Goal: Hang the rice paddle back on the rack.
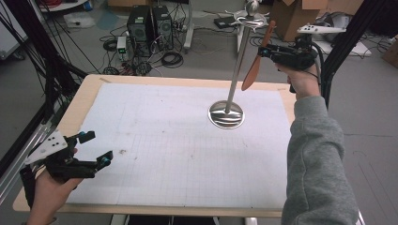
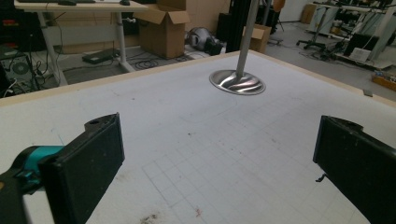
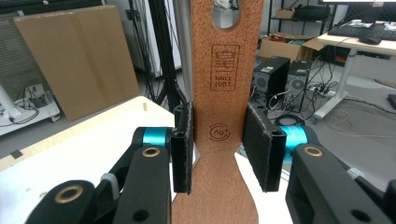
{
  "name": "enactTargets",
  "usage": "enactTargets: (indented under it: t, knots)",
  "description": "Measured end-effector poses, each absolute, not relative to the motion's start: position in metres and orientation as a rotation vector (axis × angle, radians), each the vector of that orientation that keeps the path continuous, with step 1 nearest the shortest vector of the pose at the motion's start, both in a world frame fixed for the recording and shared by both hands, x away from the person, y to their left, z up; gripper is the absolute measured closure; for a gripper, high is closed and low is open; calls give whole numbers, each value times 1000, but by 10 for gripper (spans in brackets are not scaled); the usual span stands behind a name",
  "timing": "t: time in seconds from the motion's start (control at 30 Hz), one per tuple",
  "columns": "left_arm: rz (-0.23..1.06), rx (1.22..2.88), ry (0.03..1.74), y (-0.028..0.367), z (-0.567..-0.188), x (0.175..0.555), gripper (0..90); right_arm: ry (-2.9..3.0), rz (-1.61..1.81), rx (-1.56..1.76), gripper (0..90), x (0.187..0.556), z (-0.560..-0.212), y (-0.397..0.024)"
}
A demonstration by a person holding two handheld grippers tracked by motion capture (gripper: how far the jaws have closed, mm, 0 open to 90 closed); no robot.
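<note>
My right gripper (image 3: 218, 149) is clamping its two black pads on the narrow neck of a flat reddish-brown wooden spatula with a slotted handle end (image 3: 217, 84), one pad pressing on each edge. In the right gripper view the wood is rising toward twelve o'clock, its burnt-in stamp and small round mark facing me, and its wider blade is spreading out at six o'clock below my pads. In the high view my right gripper (image 1: 264, 51) is hanging up at the two o'clock corner of the table, and the spatula (image 1: 257, 63) is standing tilted in the air, its handle end leaning toward one o'clock, just beside the pole of a tall polished steel stand with a round base (image 1: 226, 114). I cannot tell whether wood and pole are touching. The base is sitting on the white gridded paper mat (image 1: 178, 154) that is covering the pale wooden table (image 1: 84, 96).

My left gripper (image 1: 96, 149) is resting at the eight o'clock corner in my hand, its jaws standing wide apart with nothing between them. In the left gripper view its own black pads (image 2: 88, 168) are framing bare mat, and the steel base is lying ahead at one o'clock, well apart from them.
</note>
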State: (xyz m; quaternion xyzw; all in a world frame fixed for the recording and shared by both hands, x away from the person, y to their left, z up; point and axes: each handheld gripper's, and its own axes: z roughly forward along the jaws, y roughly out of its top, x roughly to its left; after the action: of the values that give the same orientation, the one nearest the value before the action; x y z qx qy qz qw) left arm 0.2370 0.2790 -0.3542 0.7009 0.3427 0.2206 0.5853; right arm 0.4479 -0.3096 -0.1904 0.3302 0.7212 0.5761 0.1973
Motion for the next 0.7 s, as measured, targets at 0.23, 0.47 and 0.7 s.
enactTargets:
  t: [0.23,0.47,0.7]
  knots:
    - [524,1626,810,280,-356,238,23,1985,1596,929,622,444,-190,-309]
    - [507,1638,812,276,-360,242,23,1960,1587,938,504,435,-192,-312]
    - [501,1637,807,274,-361,243,23,1938,1592,931,415,425,-193,-313]
